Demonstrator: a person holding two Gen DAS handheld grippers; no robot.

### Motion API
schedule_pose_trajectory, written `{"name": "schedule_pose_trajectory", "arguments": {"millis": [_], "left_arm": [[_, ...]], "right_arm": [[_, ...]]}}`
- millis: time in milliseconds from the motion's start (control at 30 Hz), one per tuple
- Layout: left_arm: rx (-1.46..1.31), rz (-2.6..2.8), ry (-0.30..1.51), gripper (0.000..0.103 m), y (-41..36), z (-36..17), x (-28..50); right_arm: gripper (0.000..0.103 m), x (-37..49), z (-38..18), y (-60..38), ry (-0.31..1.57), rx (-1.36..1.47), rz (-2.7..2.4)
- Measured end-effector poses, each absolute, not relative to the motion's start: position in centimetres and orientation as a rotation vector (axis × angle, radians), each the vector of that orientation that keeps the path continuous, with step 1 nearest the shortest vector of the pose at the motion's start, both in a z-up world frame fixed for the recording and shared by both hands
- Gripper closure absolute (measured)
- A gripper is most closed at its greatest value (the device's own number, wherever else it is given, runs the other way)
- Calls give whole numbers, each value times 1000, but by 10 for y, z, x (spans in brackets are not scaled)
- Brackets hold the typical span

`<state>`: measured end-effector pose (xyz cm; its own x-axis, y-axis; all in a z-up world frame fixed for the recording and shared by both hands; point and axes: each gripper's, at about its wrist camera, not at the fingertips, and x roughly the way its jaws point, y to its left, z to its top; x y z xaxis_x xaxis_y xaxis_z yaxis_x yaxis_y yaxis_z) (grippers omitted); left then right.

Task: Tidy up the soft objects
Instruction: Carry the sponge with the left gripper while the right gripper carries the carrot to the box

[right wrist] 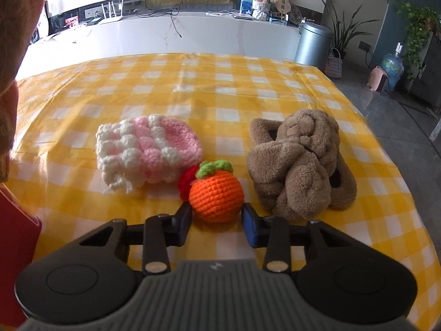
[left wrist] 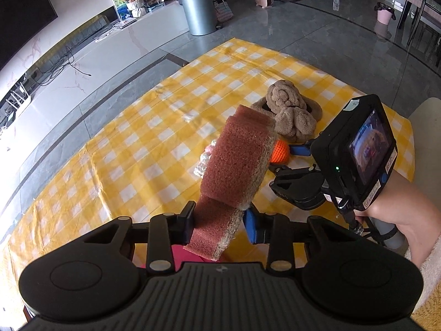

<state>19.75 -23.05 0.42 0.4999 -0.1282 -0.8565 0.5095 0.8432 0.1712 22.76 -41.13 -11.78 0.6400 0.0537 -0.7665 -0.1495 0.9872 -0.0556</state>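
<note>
My left gripper [left wrist: 220, 224] is clamped on the sponge [left wrist: 234, 171], held up over the checked cloth [left wrist: 154, 115] (red bin [right wrist: 16, 234] just below it, I judge that the drop point). On the cloth: pink knit [right wrist: 146, 151], then the orange [right wrist: 216, 193], then brown slippers [right wrist: 300, 165]. My right gripper [right wrist: 216, 222] brackets the orange, pads at its sides; firm grip I cannot tell. Step in hand: picking. Next: squeeze snugly, lift clear of the knit.

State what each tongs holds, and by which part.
Left tongs: sponge, pinched at its lower end. Right tongs: crocheted orange, squeezed across its sides.
</note>
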Motion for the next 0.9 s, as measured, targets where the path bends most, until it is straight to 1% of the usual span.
{"name": "schedule_pose_trajectory", "arguments": {"millis": [200,400,600,900], "left_arm": [[427,-392,974,62,-234,4,194],[380,-409,959,63,-241,14,195],[365,-379,953,63,-249,19,196],[344,-324,917,63,-241,45,191]], "right_arm": [[64,222,-112,-425,878,-72,98],[65,213,-92,-435,801,31,118],[65,211,-84,-440,775,90,129],[65,200,-72,-452,734,157,123]]}}
